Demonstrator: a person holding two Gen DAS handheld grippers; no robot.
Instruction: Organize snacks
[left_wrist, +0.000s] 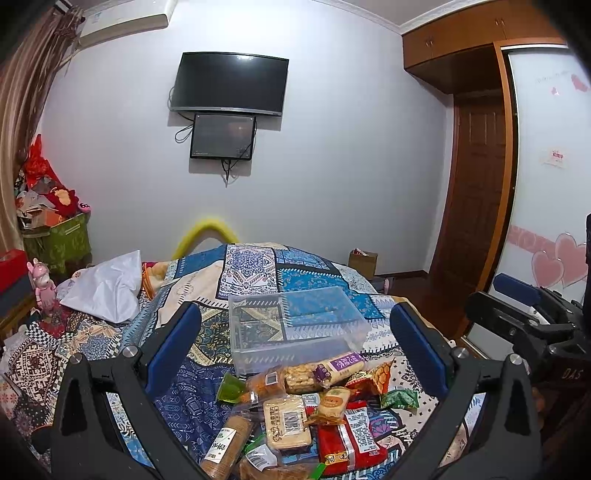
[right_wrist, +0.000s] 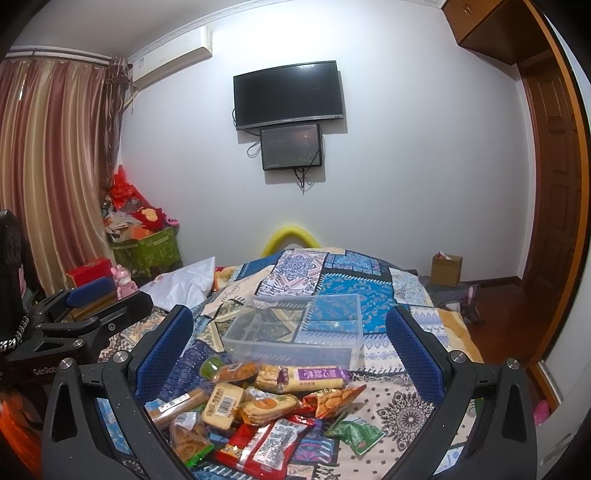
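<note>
A pile of packaged snacks (left_wrist: 303, 410) lies on the patterned bedspread, also seen in the right wrist view (right_wrist: 258, 402). Just behind it stands an empty clear plastic box (left_wrist: 295, 325), which shows in the right wrist view too (right_wrist: 299, 332). My left gripper (left_wrist: 295, 347) is open and empty, hovering above the pile. My right gripper (right_wrist: 291, 350) is open and empty, above the same pile. The right gripper shows at the right edge of the left view (left_wrist: 517, 314); the left gripper shows at the left of the right view (right_wrist: 92, 306).
The patchwork bedspread (left_wrist: 258, 266) covers the bed. A white cloth (left_wrist: 107, 288) and a pink toy (left_wrist: 42, 284) lie to the left. A cardboard box (right_wrist: 447, 269) stands on the floor by the wall. A wooden door and wardrobe (left_wrist: 476, 206) are on the right.
</note>
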